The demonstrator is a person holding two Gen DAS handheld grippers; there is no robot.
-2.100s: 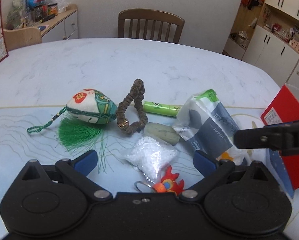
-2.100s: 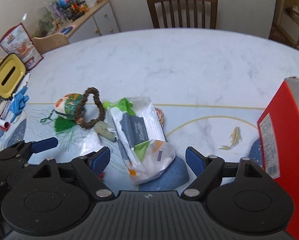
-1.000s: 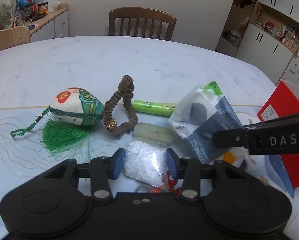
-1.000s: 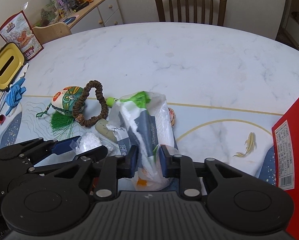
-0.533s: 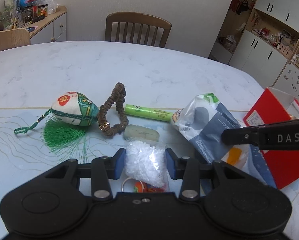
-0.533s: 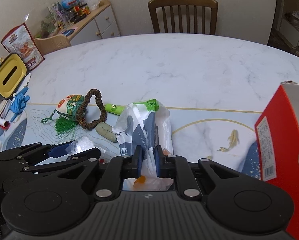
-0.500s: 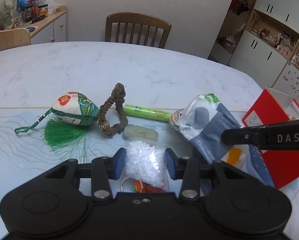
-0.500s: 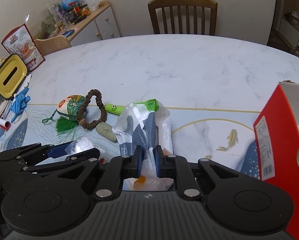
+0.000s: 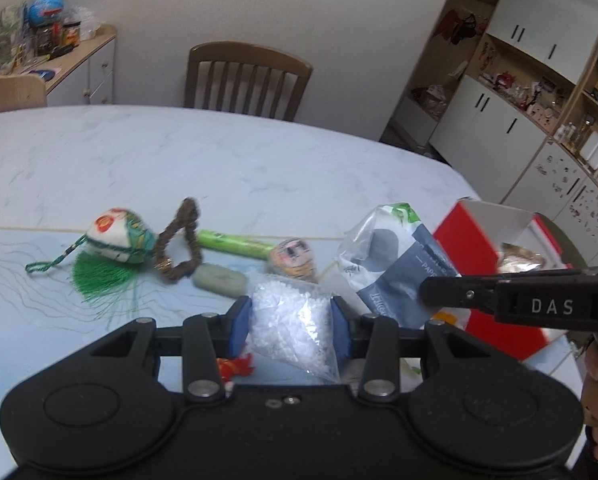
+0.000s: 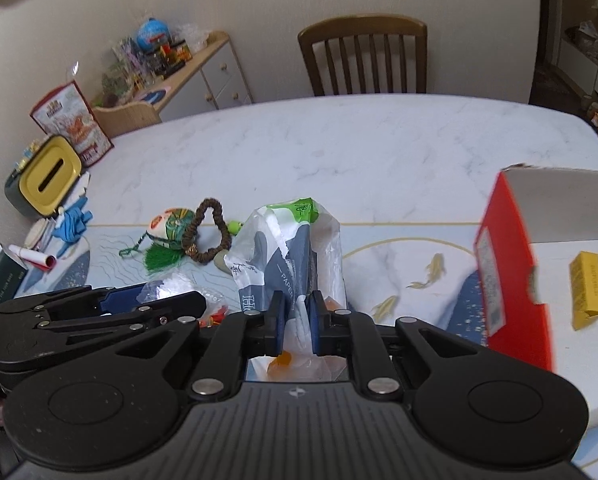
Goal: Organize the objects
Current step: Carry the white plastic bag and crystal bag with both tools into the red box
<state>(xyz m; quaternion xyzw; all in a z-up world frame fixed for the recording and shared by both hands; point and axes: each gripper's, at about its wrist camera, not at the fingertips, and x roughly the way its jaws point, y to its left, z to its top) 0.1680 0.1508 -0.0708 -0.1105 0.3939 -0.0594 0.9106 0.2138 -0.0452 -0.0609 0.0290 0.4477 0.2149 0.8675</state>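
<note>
My left gripper [image 9: 291,322] is shut on a clear bag of white beads [image 9: 289,320], lifted off the table. My right gripper [image 10: 297,316] is shut on a white, grey and green tissue pack [image 10: 287,248], also held up; the same tissue pack [image 9: 395,264] shows at right in the left wrist view, with the right gripper's arm across it. On the table lie a green-tasselled sachet [image 9: 119,240], a brown bead bracelet [image 9: 179,240], a green tube [image 9: 235,242], a grey-green stone [image 9: 219,280], a painted egg [image 9: 293,258] and a red keychain [image 9: 233,366].
An open red box [image 10: 511,264] stands at the right with a yellow packet [image 10: 587,290] inside. A yellow-lidded tissue box [image 10: 45,176], blue gloves [image 10: 73,222] and a dark book [image 10: 1,280] sit at the table's left. A wooden chair [image 10: 363,56] stands behind the table.
Both grippers closed from open, the left on the bead bag, the right on the tissue pack. Both have since risen and shifted right toward the red box; the painted egg is now uncovered.
</note>
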